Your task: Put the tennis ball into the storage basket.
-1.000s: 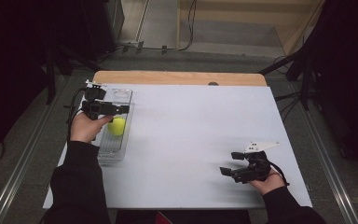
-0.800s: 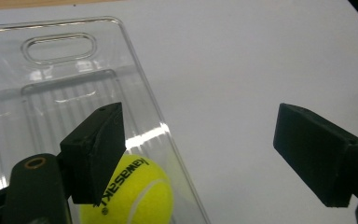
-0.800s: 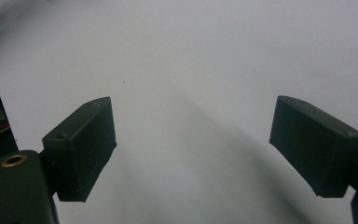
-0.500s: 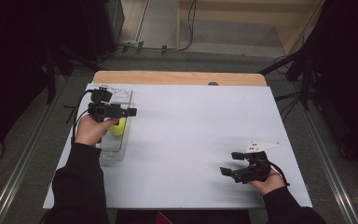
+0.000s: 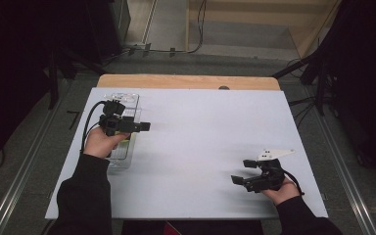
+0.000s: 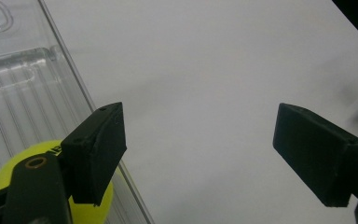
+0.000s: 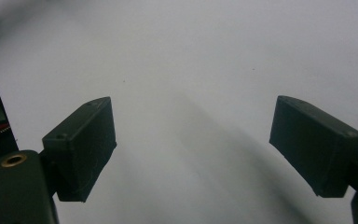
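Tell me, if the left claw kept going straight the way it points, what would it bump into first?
Probably nothing: the left claw points right from over the clear tray, with bare white table ahead. Its height is hard to judge.

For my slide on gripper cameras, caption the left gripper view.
Open left gripper above the white table, beside a clear tray holding a yellow-green ball.

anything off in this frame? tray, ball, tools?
Nothing stands out. The clear tray lies flat at the table's left edge, with the yellow-green ball inside it. The left tool is open and empty beside the tray; the right tool is open over bare table. No spill, no visible damage.
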A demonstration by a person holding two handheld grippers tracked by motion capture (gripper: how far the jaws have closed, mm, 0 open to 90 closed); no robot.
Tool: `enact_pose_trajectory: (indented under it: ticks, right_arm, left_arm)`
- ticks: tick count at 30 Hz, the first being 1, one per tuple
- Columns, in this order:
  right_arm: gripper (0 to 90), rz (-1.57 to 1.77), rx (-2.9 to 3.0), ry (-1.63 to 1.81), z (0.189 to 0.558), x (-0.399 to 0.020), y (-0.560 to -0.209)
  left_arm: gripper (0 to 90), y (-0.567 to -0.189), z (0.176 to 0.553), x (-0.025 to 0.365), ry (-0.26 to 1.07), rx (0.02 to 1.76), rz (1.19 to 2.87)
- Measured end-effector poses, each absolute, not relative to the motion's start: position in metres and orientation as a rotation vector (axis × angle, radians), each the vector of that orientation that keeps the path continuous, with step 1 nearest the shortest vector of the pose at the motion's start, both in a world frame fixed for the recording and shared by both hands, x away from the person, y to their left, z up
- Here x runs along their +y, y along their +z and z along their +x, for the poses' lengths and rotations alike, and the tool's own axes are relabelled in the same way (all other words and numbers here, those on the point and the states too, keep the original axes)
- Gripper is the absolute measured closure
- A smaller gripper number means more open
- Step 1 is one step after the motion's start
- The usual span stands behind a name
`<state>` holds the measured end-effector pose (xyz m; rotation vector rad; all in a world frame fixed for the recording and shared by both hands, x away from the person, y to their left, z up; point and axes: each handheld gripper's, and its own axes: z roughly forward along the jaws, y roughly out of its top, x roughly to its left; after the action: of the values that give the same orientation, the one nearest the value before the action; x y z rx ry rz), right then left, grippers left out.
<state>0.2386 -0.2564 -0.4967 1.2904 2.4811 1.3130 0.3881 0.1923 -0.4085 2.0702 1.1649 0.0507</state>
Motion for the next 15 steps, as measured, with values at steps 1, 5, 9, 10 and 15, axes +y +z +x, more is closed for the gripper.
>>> enact_pose_trajectory:
  ticks: [1, 5, 9, 10, 15]
  right_arm:
    - [12.4, 1.291, 2.481, 1.313, 0.239, -0.256, -0.497]
    - [12.4, 1.293, 2.480, 1.313, 0.239, -0.256, -0.497]
    - [12.4, 1.296, 2.478, 1.315, 0.239, -0.257, -0.497]
    - [12.4, 1.299, 2.475, 1.317, 0.238, -0.256, -0.496]
    - [12.4, 1.296, 2.476, 1.318, 0.238, -0.257, -0.496]
  left_arm:
    - [18.0, -0.409, 0.387, 0.191, 0.049, 1.160, 2.072]
    - [18.0, -0.411, 0.382, 0.187, 0.028, 1.133, 2.080]
    - [18.0, -0.411, 0.379, 0.184, 0.035, 1.106, 2.084]
    - [18.0, -0.412, 0.378, 0.184, 0.032, 1.100, 2.084]
    - [18.0, -0.414, 0.373, 0.180, 0.026, 1.077, 2.085]
